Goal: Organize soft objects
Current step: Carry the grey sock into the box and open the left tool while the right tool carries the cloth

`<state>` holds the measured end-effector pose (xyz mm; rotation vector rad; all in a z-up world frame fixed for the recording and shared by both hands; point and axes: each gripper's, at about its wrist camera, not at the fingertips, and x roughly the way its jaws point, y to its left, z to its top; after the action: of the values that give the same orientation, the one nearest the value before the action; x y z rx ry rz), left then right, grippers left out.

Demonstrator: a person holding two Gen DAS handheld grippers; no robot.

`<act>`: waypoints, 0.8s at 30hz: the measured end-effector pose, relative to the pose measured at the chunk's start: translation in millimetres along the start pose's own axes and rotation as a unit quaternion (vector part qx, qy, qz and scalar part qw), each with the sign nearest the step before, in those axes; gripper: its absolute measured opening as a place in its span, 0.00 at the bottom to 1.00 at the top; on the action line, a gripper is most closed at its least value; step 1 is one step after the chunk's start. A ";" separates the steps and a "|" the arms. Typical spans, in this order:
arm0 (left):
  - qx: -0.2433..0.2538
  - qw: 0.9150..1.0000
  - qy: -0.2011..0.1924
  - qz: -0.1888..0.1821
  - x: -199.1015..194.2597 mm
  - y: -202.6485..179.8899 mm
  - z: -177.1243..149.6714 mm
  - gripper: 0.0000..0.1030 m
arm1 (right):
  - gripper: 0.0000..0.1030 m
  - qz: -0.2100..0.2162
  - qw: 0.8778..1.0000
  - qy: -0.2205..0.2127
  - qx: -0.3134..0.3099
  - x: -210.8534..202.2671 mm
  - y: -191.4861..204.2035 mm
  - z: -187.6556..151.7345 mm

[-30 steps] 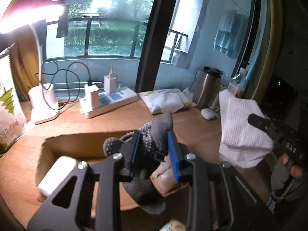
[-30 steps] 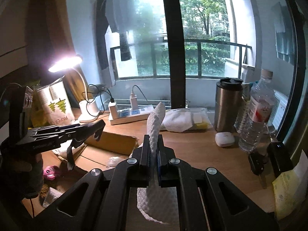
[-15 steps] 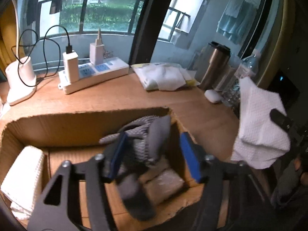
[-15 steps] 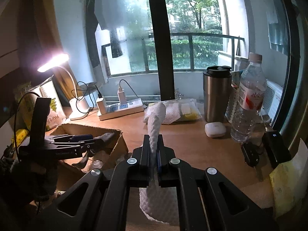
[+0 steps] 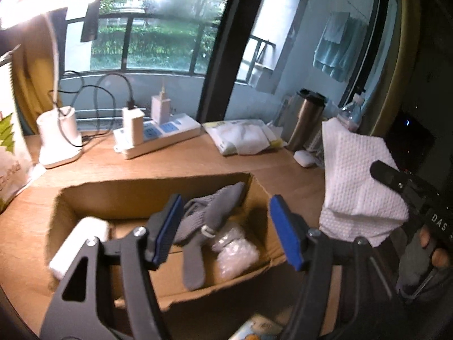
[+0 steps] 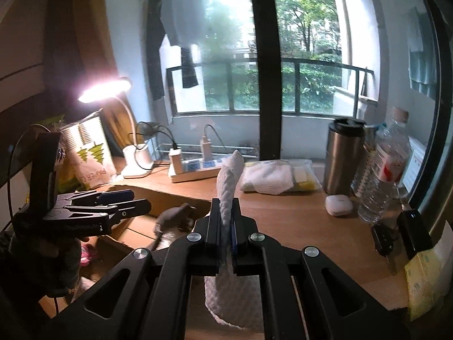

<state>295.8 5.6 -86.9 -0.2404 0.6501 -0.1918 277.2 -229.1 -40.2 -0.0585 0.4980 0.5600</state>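
- The grey glove point(image 5: 209, 221) has been released: a second ago it was clamped between the blue pads of the left gripper point(image 5: 223, 229); now it is seen lying inside the cardboard box point(image 5: 153, 187), free of both pads.
- The left jaws are opening; the glove is seen through the gap but below it, and no pad presses on it.
- This item is judged to be stowed; the left gripper is judged free for another soft object.
- The glove's long axis runs from the box's near front wall towards its far right corner. The finger end points at that far corner; the other end lies at the front wall.
- A clear plastic packet point(image 5: 236, 252) lies in the box just beside the glove, on its right; a white block point(image 5: 78, 243) lies at the box's left end.
- The white cloth point(image 6: 228, 195) is kept outside the box, to its right and above the desk point(image 5: 184, 161). It is clenched in the right gripper point(image 6: 226, 226), whose jaws are fully closed on it as before.
- The cloth is held upright: its long axis is near vertical, one end rising above the jaws and the bulk hanging below them.
- The cloth is judged to be the next item for the box.
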 end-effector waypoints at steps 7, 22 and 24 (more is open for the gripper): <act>-0.009 0.999 -0.028 0.013 -42.7 28.3 -7.2 0.63 | 0.06 0.014 1.000 -0.007 -0.020 1.8 39.9 10.5; -0.037 0.996 -0.054 0.067 -89.2 96.9 -27.4 0.64 | 0.06 0.038 0.997 0.008 -0.062 32.2 114.3 27.6; -0.042 0.995 -0.056 0.071 -91.4 105.0 -28.7 0.64 | 0.06 0.040 0.997 0.011 -0.068 39.4 124.4 29.3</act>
<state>217.4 124.2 -86.0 -0.2833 0.5621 -0.0146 253.8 -98.5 -22.9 -0.1749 0.4857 0.6728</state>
